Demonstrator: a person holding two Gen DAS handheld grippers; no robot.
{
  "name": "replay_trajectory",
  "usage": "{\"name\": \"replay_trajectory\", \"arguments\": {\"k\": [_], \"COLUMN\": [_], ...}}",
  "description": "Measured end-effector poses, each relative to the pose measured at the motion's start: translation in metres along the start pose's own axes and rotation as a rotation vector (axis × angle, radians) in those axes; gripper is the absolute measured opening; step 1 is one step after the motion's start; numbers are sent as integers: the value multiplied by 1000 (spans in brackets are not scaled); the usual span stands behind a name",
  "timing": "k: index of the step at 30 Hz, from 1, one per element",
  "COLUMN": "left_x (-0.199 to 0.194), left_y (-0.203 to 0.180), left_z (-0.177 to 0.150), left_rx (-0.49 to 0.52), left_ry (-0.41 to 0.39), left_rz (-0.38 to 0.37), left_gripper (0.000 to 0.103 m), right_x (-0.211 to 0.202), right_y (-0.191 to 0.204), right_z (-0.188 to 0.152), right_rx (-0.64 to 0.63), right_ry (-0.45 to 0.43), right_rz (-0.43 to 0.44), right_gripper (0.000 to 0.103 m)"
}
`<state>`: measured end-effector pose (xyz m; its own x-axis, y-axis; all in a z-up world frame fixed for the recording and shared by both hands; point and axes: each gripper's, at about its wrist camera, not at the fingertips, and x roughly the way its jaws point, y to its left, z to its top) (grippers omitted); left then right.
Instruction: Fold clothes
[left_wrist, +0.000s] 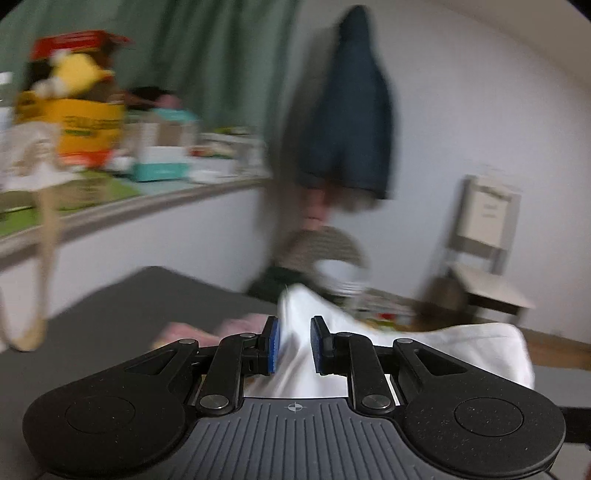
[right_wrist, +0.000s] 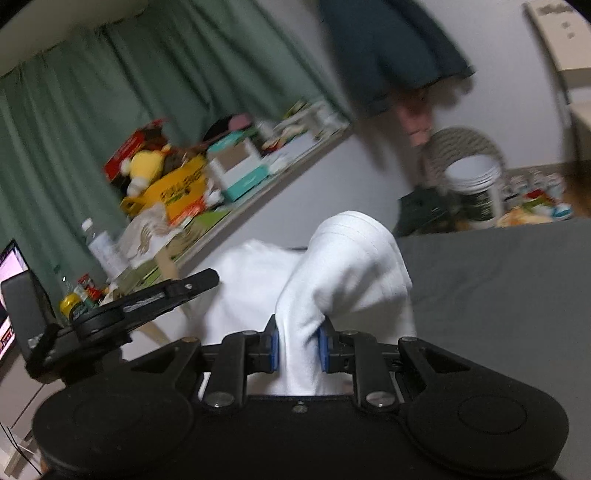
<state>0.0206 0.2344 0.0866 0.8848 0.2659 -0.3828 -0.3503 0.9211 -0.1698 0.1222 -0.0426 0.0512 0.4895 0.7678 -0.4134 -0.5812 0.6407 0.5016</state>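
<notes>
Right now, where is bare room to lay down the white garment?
The dark grey flat surface lies bare right of the white cloth garment. The long wall shelf is crowded with boxes, and the floor corner holds clutter.

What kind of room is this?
Probably a bedroom or living room at home: green curtains, a cluttered shelf with a yellow plush toy, and a dark jacket hanging on the wall.

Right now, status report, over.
Left gripper and right gripper both shut on white garment. Garment lifted above grey surface. Nothing in the way.
</notes>
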Motion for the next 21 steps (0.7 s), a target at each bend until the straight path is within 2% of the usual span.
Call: {"name": "replay_trajectory", "arguments": {"k": [2, 5, 8, 9, 10, 13, 14, 15, 16, 17, 18, 21], "left_x": [22, 51, 61, 62, 60, 45, 40, 36, 33, 28, 23, 3], "left_y": [16, 27, 27, 25, 26, 24, 23, 22, 15, 6, -9, -63], "left_z": [-5, -17, -29, -33, -35, -36, -36, -36, -37, -40, -42, -52], "left_rx": [-36, -70, -75, -74, -81, -133, -150, -167, -181, -172, -132, 43], "left_ry": [3, 64, 98, 104, 97, 70, 61, 52, 50, 49, 41, 32], "left_rz": [59, 100, 98, 91, 63, -51, -90, -129, -191, -241, -279, -396], "left_gripper": [18, 18, 19, 19, 19, 21, 31, 44, 53, 68, 76, 82], "right_x": [30, 61, 57, 52, 45, 24, 21, 17, 9, 1, -8, -46], "right_y": [13, 21, 17, 16, 12, -3, -8, -14, -20, -27, -34, -57], "right_z": [-3, -6, -3, -3, -5, -16, -20, -24, -31, -37, -44, -57], "right_rx": [-43, -51, 3, 10, 23, 81, 93, 97, 97, 97, 91, 67], "right_ry": [14, 38, 32, 31, 29, 26, 41, 56, 65, 73, 75, 17], "right_rz": [11, -46, -60, -72, -86, -109, -124, -145, -166, -186, -213, -332], "right_gripper": [20, 20, 23, 30, 42, 69, 70, 70, 71, 73, 74, 92]}}
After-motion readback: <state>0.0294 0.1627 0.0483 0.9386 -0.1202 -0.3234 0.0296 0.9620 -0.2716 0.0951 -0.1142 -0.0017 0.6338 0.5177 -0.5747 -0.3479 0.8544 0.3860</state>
